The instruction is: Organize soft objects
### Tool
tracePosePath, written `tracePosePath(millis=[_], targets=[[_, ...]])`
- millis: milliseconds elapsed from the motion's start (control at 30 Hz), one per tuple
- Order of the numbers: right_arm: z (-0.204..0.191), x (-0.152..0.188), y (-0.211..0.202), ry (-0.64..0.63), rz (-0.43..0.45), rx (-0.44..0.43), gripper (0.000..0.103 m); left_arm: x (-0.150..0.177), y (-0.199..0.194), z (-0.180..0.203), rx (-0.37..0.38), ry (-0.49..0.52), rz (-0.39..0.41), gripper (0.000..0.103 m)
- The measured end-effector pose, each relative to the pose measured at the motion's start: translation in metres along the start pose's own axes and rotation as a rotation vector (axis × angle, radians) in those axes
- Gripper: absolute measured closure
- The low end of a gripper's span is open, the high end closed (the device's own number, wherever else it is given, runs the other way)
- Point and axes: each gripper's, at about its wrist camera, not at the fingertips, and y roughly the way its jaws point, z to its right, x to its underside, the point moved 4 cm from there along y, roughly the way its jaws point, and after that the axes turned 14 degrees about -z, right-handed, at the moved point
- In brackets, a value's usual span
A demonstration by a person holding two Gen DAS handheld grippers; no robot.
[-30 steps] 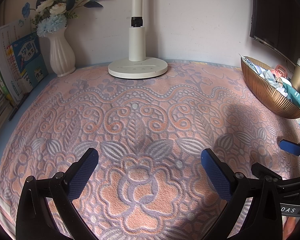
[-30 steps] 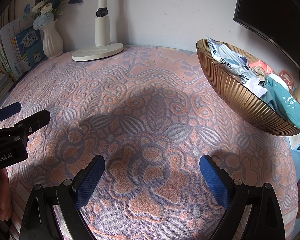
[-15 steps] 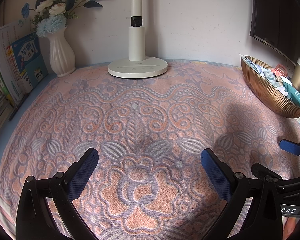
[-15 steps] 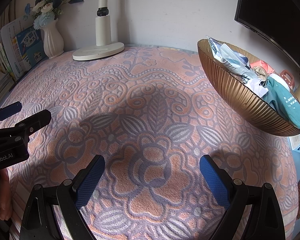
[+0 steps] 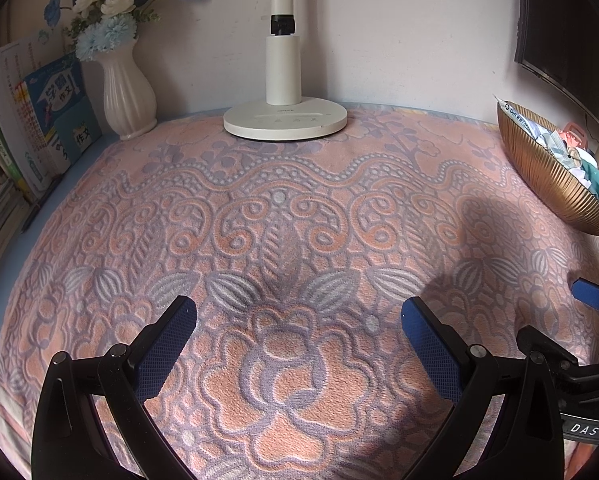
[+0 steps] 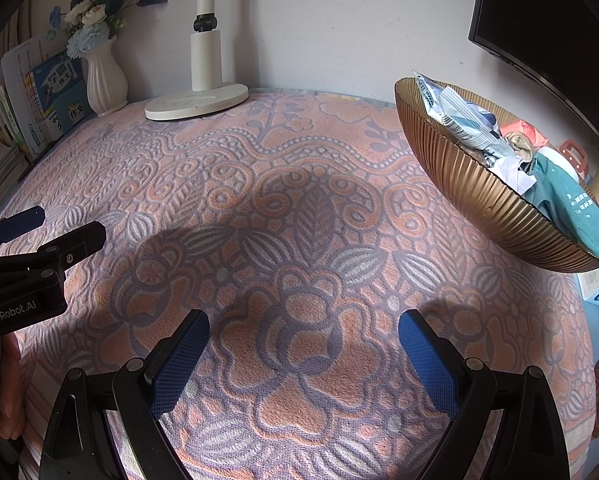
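Both my left tool and right tool gape wide, empty, above the pink-and-lilac patterned towel covering the worktop. Far right, soft packets fill the ribbed gold bowl, partly cut off. Beyond stand a white lamp base, white vase and books.

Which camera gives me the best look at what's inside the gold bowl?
The right wrist view. There the bowl is large and near, with its packets and a teal pouch easy to make out. In the left wrist view the bowl sits small at the right edge, seen mostly from outside, with the contents barely showing over the rim.
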Motion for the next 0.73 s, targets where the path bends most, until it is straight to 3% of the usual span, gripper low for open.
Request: tracePosePath(millis=[200, 733], targets=[[0.0, 0.0, 0.0, 0.001, -0.001, 0.0, 0.008, -0.001, 0.023, -0.003, -0.027, -0.017, -0.123, 0.0], [0.003, 0.0, 0.004, 0.001, -0.015, 0.0, 0.008, -0.003, 0.025, -0.005, -0.004, -0.01, -0.13, 0.0]])
